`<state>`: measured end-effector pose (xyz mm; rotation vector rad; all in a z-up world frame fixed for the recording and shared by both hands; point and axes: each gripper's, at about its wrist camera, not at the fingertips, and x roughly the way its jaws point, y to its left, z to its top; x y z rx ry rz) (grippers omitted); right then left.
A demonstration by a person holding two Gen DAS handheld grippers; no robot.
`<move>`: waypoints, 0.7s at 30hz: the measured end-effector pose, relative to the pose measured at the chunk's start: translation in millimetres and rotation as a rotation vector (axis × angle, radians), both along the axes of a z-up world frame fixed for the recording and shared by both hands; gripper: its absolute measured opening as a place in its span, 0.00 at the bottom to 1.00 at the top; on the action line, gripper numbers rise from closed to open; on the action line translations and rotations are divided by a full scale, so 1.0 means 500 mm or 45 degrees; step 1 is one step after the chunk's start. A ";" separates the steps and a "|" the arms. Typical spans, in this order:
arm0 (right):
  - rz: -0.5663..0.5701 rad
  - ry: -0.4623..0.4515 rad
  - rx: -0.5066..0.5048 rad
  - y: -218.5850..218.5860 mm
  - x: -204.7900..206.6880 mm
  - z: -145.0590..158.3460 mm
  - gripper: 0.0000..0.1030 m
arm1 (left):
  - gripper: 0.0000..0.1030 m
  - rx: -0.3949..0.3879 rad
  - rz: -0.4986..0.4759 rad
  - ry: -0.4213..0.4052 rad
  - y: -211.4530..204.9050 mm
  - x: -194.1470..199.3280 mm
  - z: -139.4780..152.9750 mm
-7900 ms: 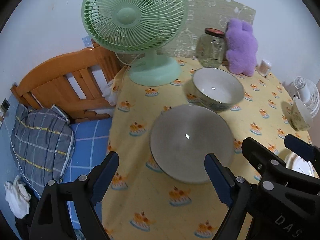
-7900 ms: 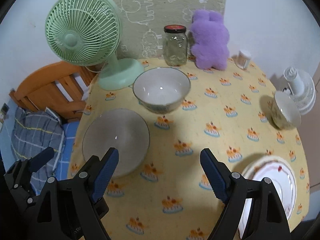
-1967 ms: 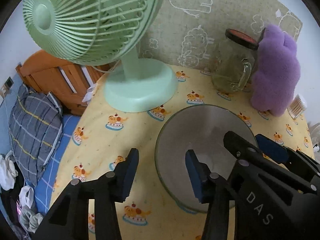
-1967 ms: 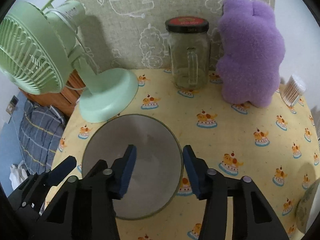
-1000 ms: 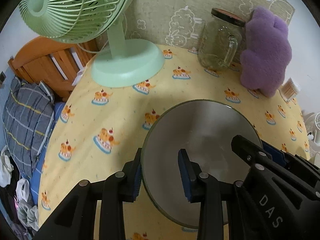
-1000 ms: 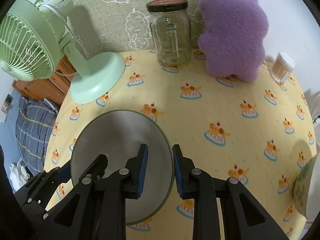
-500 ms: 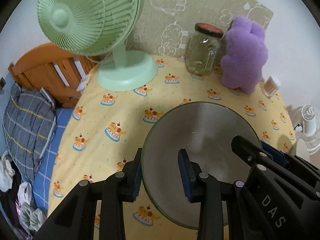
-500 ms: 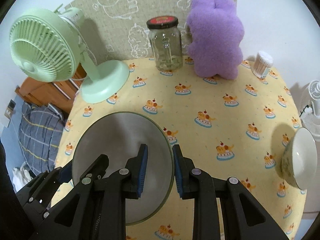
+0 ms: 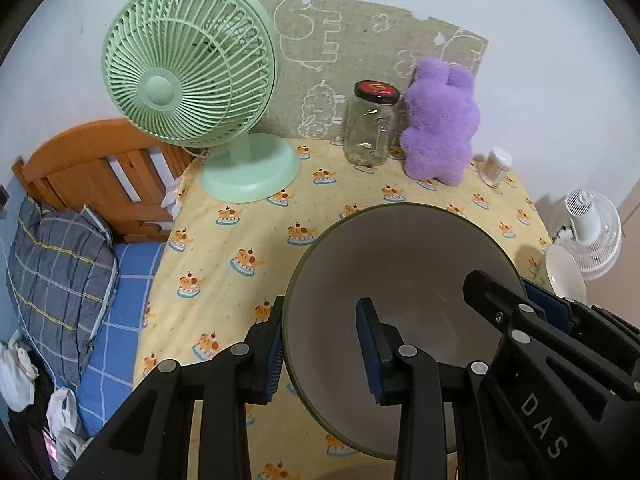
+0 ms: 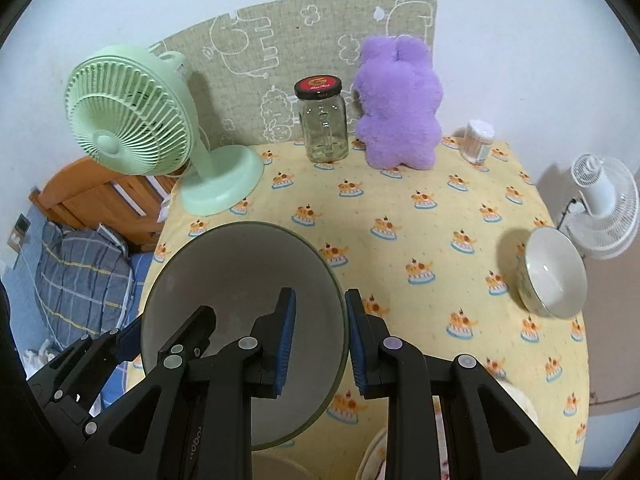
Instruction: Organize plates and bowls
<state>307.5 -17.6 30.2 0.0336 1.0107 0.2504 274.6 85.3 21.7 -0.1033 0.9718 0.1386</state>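
Observation:
A large grey bowl (image 9: 400, 264) with a green rim hangs tilted above the yellow tablecloth (image 9: 248, 240), held from both sides. My left gripper (image 9: 322, 354) is shut on its left rim, one pad inside and one outside. My right gripper (image 10: 320, 336) is shut on the right rim of the same grey bowl (image 10: 240, 276). Each view shows the other gripper at the bowl's far edge. A small white bowl (image 10: 554, 274) with a patterned outside stands near the table's right edge. At the bottom edge, a white plate (image 10: 374, 456) shows partly behind my fingers.
At the back stand a green fan (image 10: 128, 136), a glass jar (image 10: 324, 124) with a red lid, a purple plush (image 10: 400, 112) and a small swab pot (image 10: 478, 140). A white fan (image 10: 604, 204) is off the right edge. A bed with a checked pillow (image 9: 56, 276) lies left.
Both grippers have risen and drawn back from the fan and jar with the grey bowl still clamped. More of the table shows, and the small white bowl has come into view.

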 end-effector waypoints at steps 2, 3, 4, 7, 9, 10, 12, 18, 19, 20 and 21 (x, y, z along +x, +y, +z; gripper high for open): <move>-0.010 -0.006 -0.002 -0.001 -0.023 0.008 0.28 | 0.32 0.001 -0.015 -0.004 -0.001 -0.020 0.007; -0.017 -0.009 -0.005 -0.002 -0.037 0.012 0.28 | 0.32 0.000 -0.021 -0.006 -0.002 -0.028 0.010; -0.020 -0.011 -0.007 -0.003 -0.047 0.015 0.28 | 0.32 -0.003 -0.025 -0.007 -0.001 -0.037 0.012; -0.031 -0.020 -0.014 -0.003 -0.081 0.026 0.28 | 0.32 -0.011 -0.037 -0.009 0.001 -0.065 0.017; -0.035 -0.025 -0.020 -0.001 -0.101 0.030 0.28 | 0.32 -0.013 -0.046 -0.012 0.002 -0.086 0.020; -0.037 -0.028 -0.022 0.000 -0.113 0.032 0.28 | 0.32 -0.011 -0.051 -0.014 0.003 -0.096 0.021; -0.041 -0.032 -0.021 0.001 -0.135 0.035 0.28 | 0.32 -0.007 -0.058 -0.019 0.004 -0.111 0.024; -0.059 -0.040 -0.028 0.003 -0.192 0.038 0.28 | 0.32 -0.017 -0.086 -0.022 0.008 -0.164 0.023; -0.063 -0.041 -0.031 0.003 -0.205 0.037 0.28 | 0.32 -0.020 -0.089 -0.021 0.009 -0.172 0.021; -0.065 -0.040 -0.032 0.003 -0.212 0.035 0.28 | 0.32 -0.023 -0.092 -0.018 0.009 -0.178 0.019; -0.066 -0.040 -0.032 0.003 -0.220 0.033 0.28 | 0.32 -0.026 -0.096 -0.015 0.009 -0.187 0.016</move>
